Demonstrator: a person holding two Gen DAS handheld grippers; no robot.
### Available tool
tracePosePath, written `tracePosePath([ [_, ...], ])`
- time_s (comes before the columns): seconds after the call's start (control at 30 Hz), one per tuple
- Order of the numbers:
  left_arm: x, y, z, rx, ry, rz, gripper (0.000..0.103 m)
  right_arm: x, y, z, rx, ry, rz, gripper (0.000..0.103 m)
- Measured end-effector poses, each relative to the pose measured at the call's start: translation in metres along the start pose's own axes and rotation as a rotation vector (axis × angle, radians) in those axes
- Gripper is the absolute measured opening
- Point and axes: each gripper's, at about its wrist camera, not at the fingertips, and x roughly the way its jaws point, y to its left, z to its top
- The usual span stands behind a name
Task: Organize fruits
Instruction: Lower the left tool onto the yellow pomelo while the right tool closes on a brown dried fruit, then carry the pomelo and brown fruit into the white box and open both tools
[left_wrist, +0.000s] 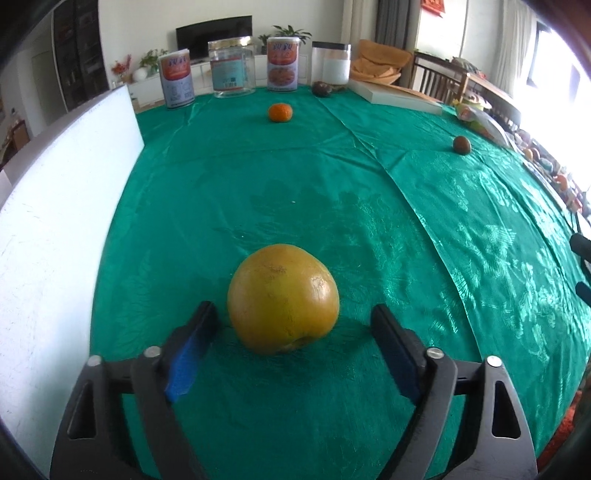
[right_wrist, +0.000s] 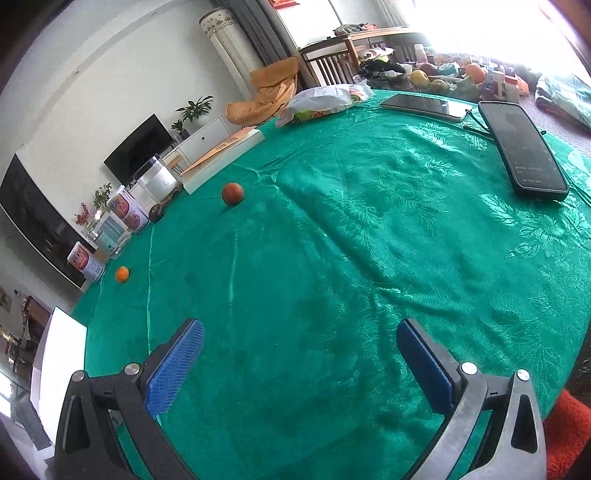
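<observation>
A living room with a television is seen behind a table draped in a green damask cloth (left_wrist: 332, 229). Low in the left wrist view, a large yellow pear (left_wrist: 283, 299) lies between the spread fingers of the left gripper (left_wrist: 294, 325), untouched by either pad. A tangerine (left_wrist: 280, 112) and a brown fruit (left_wrist: 461, 144) are set well apart near the top. The right gripper (right_wrist: 301, 338) is held wide open over bare cloth, gripping nothing. If closed off-centre, the round pear could be nudged and rolled across the slick cloth.
</observation>
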Motion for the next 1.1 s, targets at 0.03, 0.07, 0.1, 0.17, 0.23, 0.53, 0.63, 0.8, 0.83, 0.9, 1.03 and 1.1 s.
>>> tracePosePath([
  [0.03,0.001,-0.001,0.001,0.002,0.003,0.003,0.092,0.002,0.001,0.0,-0.004,0.007,-0.003,0.103],
  [0.07,0.002,-0.001,0.001,0.002,0.007,0.006,0.093,0.003,0.002,0.0,-0.011,0.013,-0.006,0.103],
  [0.1,0.002,-0.001,0.001,0.003,0.009,0.008,0.094,0.004,0.004,-0.001,-0.019,0.018,-0.009,0.103],
  [0.17,0.004,-0.002,0.001,0.01,0.015,0.014,0.095,0.006,0.008,-0.001,-0.036,0.022,-0.011,0.103],
  [0.23,0.004,-0.003,0.002,0.01,0.019,0.018,0.098,0.004,0.011,-0.003,-0.054,0.015,-0.009,0.103],
  [0.53,0.005,-0.002,0.001,0.005,0.025,0.024,0.101,0.051,0.02,0.06,-0.209,0.073,0.032,0.103],
  [0.63,0.006,-0.001,0.001,0.004,0.026,0.025,0.101,0.094,0.036,0.096,-0.313,0.122,-0.002,0.103],
  [0.8,0.006,-0.001,0.001,0.004,0.026,0.025,0.102,0.151,0.076,0.134,-0.346,0.185,0.098,0.085],
  [0.83,0.006,-0.001,0.001,0.004,0.026,0.025,0.102,0.162,0.085,0.137,-0.349,0.196,0.105,0.079],
  [0.9,0.006,-0.001,0.001,0.003,0.026,0.024,0.102,0.183,0.099,0.141,-0.365,0.22,0.072,0.079],
  [1.03,0.003,0.008,0.001,-0.015,0.016,-0.051,0.102,0.198,0.116,0.139,-0.443,0.195,0.027,0.03],
  [1.1,-0.004,0.022,-0.002,-0.066,0.007,-0.159,0.102,0.189,0.113,0.133,-0.433,0.174,0.038,0.03],
])
